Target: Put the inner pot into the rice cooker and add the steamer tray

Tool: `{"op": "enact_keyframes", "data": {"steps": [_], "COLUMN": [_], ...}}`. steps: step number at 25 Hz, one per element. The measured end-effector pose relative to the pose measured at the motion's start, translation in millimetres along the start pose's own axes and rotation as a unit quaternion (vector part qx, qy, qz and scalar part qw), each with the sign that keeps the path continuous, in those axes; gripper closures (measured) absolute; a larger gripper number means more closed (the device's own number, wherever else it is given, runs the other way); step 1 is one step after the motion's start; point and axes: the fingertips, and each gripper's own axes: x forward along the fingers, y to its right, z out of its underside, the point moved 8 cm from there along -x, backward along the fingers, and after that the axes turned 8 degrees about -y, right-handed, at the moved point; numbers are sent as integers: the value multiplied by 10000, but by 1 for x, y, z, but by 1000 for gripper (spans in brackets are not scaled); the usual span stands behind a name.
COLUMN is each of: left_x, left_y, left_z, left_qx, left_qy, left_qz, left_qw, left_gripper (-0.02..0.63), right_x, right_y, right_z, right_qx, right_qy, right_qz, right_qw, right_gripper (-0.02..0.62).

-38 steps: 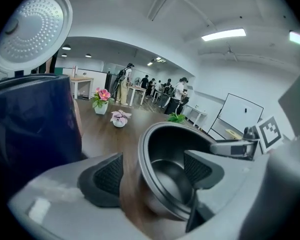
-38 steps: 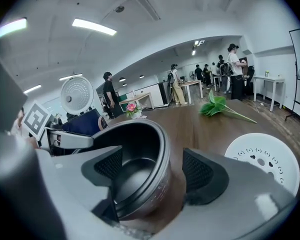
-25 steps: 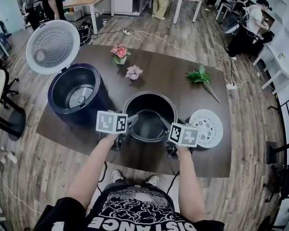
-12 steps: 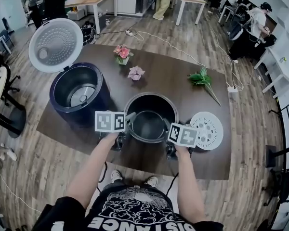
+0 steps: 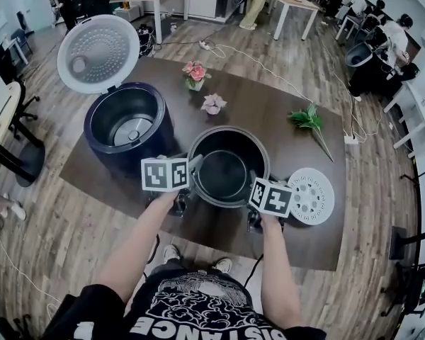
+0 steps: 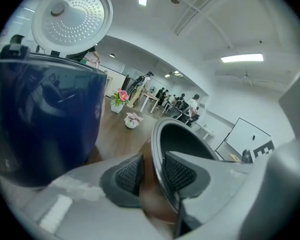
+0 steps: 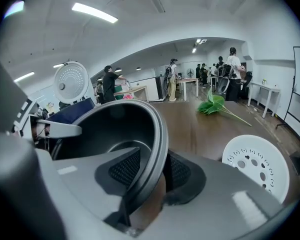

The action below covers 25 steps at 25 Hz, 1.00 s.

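The left gripper (image 5: 193, 166) and right gripper (image 5: 253, 183), jaws just closed narrow, pinch opposite sides of the rim of the round dark-grey metal inner pot (image 5: 224, 173) by the table's near edge. Best to raise both evenly to clear the dark-blue rice cooker (image 5: 160, 137) at the left edge.

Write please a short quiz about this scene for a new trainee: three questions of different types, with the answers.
1. True or false: the lid of the rice cooker is shut.
2. Which part of the pot do both tongs grip? A: the rim. B: the bottom. C: a side handle.
3. In the head view, on which side of the pot does the white steamer tray lie?

Key
1. False: the lid stands open.
2. A: the left tongs and the right tongs have just been closing, each with the rim between its pads.
3. On its right.
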Motion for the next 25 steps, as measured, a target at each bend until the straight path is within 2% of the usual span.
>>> {"op": "enact_keyframes", "data": {"steps": [4,11,18,25], "left_x": [-16,-47,-81,-113], "left_y": [0,0,4,10], "left_z": [-9,-27,-59,-83], "left_qx": [139,149,65,149], "left_qy": [267,676,1229,1637], "left_qz": [-89,-129,8,127], "left_qw": [9995,9975,9924,9863], "left_gripper": [465,465,463,463], "right_x": [-3,-21,-45,-74], "right_y": [-10,-32,-53,-74], "right_z": [-10,-43,-84,-119], "right_qx": [-44,-297,-478,-755], "right_qy": [171,547,1069,1550], "right_qz": [-94,-329,-552,-679], "right_qw": [9998,9975,9916,9827], "right_gripper": [479,481,480,479]}}
